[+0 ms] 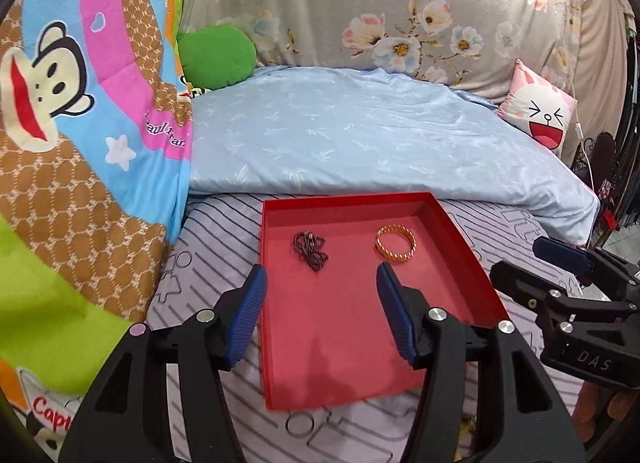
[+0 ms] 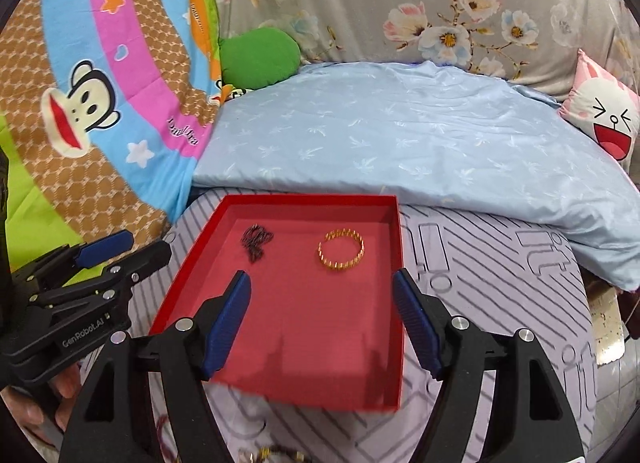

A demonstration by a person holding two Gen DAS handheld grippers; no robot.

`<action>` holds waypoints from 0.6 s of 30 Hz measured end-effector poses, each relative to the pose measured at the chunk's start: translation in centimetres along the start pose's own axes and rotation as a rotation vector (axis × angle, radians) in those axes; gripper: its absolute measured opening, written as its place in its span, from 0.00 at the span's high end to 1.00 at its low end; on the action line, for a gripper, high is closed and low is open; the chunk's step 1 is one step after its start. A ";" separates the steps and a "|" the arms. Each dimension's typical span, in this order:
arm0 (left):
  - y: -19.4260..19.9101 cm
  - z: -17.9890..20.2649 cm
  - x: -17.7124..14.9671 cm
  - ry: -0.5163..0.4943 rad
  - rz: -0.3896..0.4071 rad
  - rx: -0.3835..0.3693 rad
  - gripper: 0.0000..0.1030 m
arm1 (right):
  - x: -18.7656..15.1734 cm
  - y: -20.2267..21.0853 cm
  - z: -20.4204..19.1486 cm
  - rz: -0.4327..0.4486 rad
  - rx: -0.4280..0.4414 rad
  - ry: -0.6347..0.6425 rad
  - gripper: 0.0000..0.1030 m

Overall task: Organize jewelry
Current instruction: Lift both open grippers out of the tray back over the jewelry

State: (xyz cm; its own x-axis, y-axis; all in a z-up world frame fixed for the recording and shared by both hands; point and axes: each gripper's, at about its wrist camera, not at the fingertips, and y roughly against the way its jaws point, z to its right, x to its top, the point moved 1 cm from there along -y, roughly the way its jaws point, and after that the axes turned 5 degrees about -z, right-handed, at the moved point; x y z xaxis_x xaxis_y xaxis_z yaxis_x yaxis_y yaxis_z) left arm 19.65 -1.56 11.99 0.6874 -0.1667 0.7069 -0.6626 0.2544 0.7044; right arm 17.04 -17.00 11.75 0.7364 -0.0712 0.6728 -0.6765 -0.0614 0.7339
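A shallow red tray (image 1: 360,379) (image 2: 380,387) lies on the striped sheet. In it lie a dark bead chain (image 1: 311,251) (image 2: 257,246) at far left and a gold bracelet (image 1: 395,249) (image 2: 341,256) at far right. My left gripper (image 1: 320,275) is open and empty, above the tray's near part. My right gripper (image 2: 322,281) is open and empty, also above the tray's near half. Each gripper shows in the other's view: the right one (image 1: 560,267) and the left one (image 2: 132,251). A silver ring (image 1: 299,425) and some loose jewelry (image 2: 276,454) lie on the sheet in front of the tray.
A folded light-blue quilt (image 1: 380,135) (image 2: 420,135) lies just behind the tray. A cartoon monkey blanket (image 1: 80,123) rises at the left, with a green cushion (image 1: 216,57) and a pink rabbit pillow (image 1: 540,111) at the back.
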 end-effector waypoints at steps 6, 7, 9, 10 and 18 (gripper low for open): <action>2.5 0.0 -5.0 0.012 -0.041 -0.013 0.46 | -5.7 2.9 0.1 -0.024 -0.026 0.006 0.32; 2.7 0.0 -5.6 0.012 -0.047 -0.010 0.45 | -6.6 3.1 0.1 -0.032 -0.027 0.004 0.32; 2.9 -0.1 -7.6 0.017 -0.066 0.003 0.44 | -8.6 3.7 0.2 -0.043 -0.034 -0.003 0.32; 2.9 -0.2 -8.4 0.022 -0.074 0.009 0.44 | -9.6 3.9 0.2 -0.049 -0.039 -0.006 0.32; 3.5 -0.8 -15.3 0.083 -0.143 0.010 0.42 | -16.1 4.5 0.8 -0.105 -0.071 -0.049 0.32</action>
State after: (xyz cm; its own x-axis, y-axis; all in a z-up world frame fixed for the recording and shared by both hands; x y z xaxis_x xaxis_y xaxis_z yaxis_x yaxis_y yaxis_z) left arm 7.05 2.61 3.60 0.7970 -0.1217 0.5915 -0.5586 0.2237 0.7987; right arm 2.10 -16.95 4.18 0.8003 -0.1172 0.5881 -0.5922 -0.0006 0.8058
